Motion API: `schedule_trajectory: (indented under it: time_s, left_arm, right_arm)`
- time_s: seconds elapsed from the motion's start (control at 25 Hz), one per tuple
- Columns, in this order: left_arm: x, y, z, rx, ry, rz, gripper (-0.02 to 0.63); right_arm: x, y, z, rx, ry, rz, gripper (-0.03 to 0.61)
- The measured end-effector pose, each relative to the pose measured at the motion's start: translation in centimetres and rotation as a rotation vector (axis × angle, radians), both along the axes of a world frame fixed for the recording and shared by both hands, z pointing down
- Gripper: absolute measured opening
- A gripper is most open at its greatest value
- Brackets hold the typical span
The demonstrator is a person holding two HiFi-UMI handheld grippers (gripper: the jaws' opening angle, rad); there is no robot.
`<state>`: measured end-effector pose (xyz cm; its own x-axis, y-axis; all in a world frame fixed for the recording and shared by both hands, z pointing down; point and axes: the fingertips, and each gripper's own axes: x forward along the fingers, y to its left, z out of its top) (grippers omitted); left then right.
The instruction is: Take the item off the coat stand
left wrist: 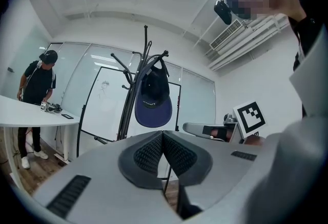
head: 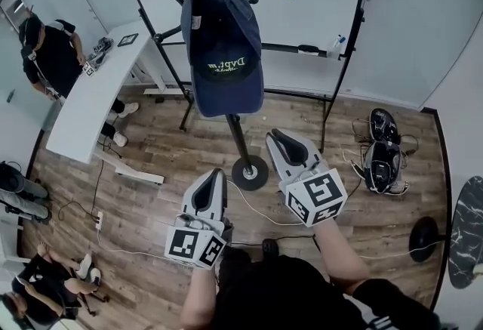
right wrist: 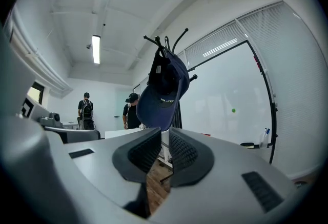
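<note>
A navy cap with a light logo hangs by its crown on the top of a black coat stand, brim down. Both grippers sit below and in front of it, apart from it. My left gripper points at the stand's round base, and in its own view the pads meet with nothing between them, the cap ahead and above. My right gripper is right of the pole, a little higher. Its jaws are shut, nearly touching and empty, with the cap just above their tips.
A white desk stands at the left with a person beside it. A whiteboard on a black frame is behind the stand. Shoes and cables lie at the right on the wood floor, near a dark round table. More people sit at lower left.
</note>
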<state>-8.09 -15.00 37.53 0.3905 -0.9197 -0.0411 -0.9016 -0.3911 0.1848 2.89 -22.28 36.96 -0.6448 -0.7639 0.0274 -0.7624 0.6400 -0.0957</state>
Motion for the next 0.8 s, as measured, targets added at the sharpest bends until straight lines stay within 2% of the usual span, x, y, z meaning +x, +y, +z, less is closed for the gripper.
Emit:
schedule_trajectory:
  time_s: [0.12,0.24,0.44,0.64,0.8]
  left_arm:
    - [0.4,0.3,0.2,-0.004,-0.013,0.012,0.015]
    - [0.5,0.6,0.2,-0.003,-0.023,0.018,0.014]
    - [-0.4,0.9,0.2,-0.001,-0.02,0.002,0.015]
    - [-0.5,1.1,0.3,-0.001,-0.032,0.006,0.015]
    - [-0.8,1.0,-0.1,0.007,-0.03,0.009,0.014]
  right_arm:
    - [-0.1,-0.2,0.0,-0.008,-0.016,-0.006,0.04]
    - [-0.4,-0.4,0.6,-0.024,-0.013,-0.007,0.095]
    - [-1.8,-1.0,0.5,-0.025,-0.023,-0.003,0.141]
    - [-2.9,-2.7,0.0,-0.029,-0.043,0.028,0.218]
    - [-2.7,-3.9,-0.6,-0.021,-0.057,0.056,0.225]
